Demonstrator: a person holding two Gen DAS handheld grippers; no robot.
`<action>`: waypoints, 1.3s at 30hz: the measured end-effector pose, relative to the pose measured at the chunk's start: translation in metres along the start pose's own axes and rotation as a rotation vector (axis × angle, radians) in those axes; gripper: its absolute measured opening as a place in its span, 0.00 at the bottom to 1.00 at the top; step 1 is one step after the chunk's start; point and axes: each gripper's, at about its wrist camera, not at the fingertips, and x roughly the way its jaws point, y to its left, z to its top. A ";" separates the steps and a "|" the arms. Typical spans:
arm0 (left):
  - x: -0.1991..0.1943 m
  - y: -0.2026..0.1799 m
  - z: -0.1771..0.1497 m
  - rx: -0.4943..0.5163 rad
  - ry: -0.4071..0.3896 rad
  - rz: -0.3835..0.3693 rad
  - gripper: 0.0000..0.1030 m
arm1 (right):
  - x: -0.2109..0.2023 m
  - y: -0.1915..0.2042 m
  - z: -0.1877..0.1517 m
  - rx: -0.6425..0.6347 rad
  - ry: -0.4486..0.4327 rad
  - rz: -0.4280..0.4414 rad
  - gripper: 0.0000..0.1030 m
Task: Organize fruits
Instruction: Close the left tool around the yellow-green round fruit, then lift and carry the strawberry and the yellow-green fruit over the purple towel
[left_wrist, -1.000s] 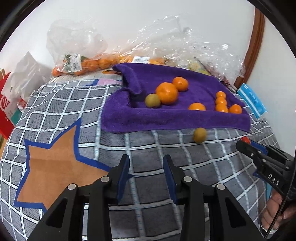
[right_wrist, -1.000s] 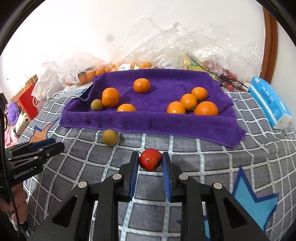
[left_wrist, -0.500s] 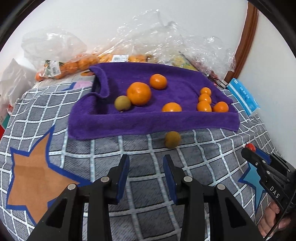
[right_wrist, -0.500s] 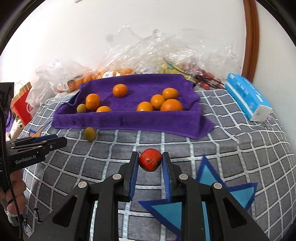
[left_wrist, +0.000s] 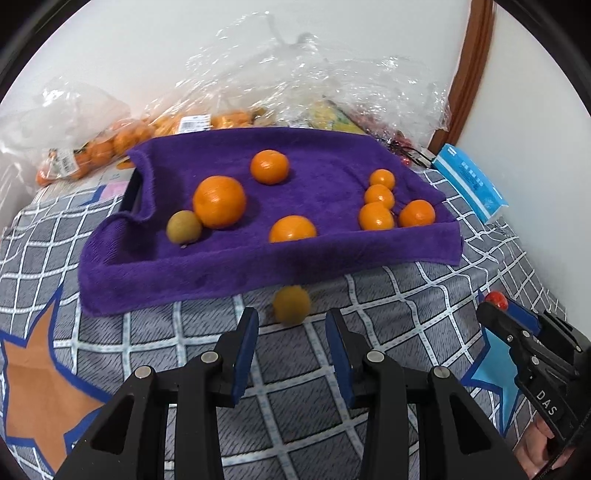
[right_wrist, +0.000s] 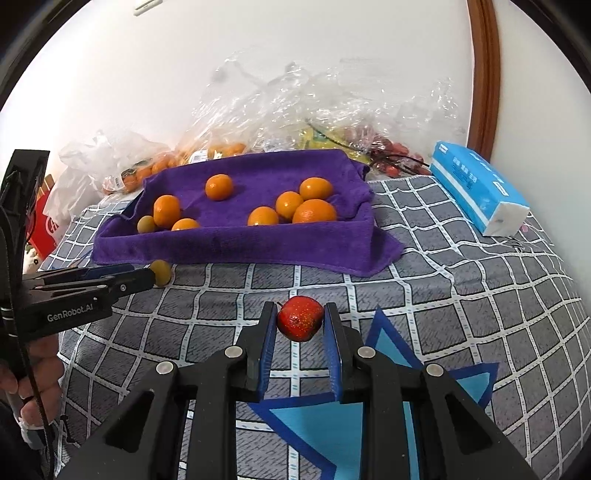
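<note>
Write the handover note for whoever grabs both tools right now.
Right tool: shut on the red fruit, held above the checked cover.
Left tool: open, empty, aimed at the loose yellow-brown fruit on the cover just in front of the purple towel.
Done: oranges and one yellow-brown fruit lie on the towel.
Left: place the red fruit, pick up the loose one.

The brown fruit (left_wrist: 291, 304) on the quilt is blurred in the left view and half hidden behind the left gripper (right_wrist: 147, 275) in the right view. Bagged fruit (right_wrist: 384, 147) under crumpled plastic cannot be identified.
</note>
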 end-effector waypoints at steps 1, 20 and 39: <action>0.002 -0.002 0.001 0.004 0.002 0.002 0.35 | 0.000 0.000 0.000 0.002 -0.001 -0.001 0.24; 0.014 0.002 0.000 -0.025 -0.004 0.014 0.23 | 0.002 0.000 -0.003 0.006 0.006 -0.010 0.24; -0.047 0.017 -0.014 -0.044 -0.057 0.027 0.22 | -0.035 0.034 0.005 -0.032 -0.040 0.002 0.24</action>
